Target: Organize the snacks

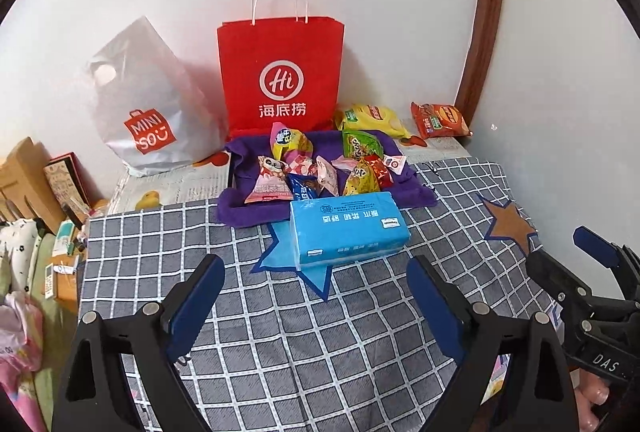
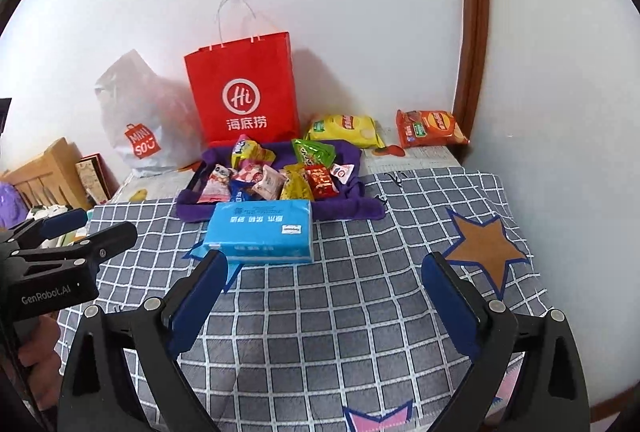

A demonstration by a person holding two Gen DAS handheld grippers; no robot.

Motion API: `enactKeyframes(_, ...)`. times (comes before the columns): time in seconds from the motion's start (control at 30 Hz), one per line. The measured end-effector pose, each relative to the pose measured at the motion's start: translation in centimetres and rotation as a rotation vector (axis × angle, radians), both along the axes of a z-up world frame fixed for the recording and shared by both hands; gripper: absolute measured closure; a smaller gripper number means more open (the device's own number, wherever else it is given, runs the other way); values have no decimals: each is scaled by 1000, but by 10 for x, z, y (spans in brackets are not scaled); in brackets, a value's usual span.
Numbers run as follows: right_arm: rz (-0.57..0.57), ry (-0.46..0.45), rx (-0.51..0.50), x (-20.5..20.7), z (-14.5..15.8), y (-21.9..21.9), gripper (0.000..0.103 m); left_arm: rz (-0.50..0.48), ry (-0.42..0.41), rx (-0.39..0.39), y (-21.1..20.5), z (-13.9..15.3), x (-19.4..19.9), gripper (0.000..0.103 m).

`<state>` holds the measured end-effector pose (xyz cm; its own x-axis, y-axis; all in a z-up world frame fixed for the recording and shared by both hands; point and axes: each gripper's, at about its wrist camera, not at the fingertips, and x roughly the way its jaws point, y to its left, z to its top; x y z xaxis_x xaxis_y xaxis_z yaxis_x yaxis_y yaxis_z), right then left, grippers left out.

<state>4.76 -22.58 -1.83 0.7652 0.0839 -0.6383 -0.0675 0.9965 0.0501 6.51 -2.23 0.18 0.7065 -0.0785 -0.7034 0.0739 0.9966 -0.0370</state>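
Note:
Several small snack packets [image 1: 320, 168] [image 2: 276, 174] lie heaped on a purple cloth [image 1: 416, 192] [image 2: 356, 208] at the back of the checked tablecloth [image 1: 320, 332] [image 2: 340, 312]. A yellow chip bag [image 1: 370, 118] [image 2: 344, 128] and an orange chip bag [image 1: 440, 120] [image 2: 430, 128] lie behind it to the right. A blue tissue pack [image 1: 348, 228] [image 2: 262, 230] lies in front of the cloth. My left gripper [image 1: 316, 276] stands open and empty short of the tissue pack. My right gripper [image 2: 324, 272] is also open and empty, with the pack just beyond its left finger.
A red paper bag [image 1: 280, 72] [image 2: 244, 88] stands upright against the wall behind the snacks. A white plastic shopping bag [image 1: 148, 100] [image 2: 136, 112] leans to its left. Boxes and clutter [image 1: 44, 184] sit beyond the table's left edge. A wooden door frame [image 1: 484, 12] [image 2: 474, 24] rises at the right.

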Motion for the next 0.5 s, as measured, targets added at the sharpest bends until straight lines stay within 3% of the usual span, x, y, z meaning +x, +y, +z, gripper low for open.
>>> enactKeyframes(0.23, 16, -11, 2, -6, 4, 4, 6, 1, -34, 17, -2, 11, -9, 11)
enactKeyframes(0.5, 22, -9, -3, -6, 2, 10, 6, -11, -7, 14, -5, 2, -9, 11)
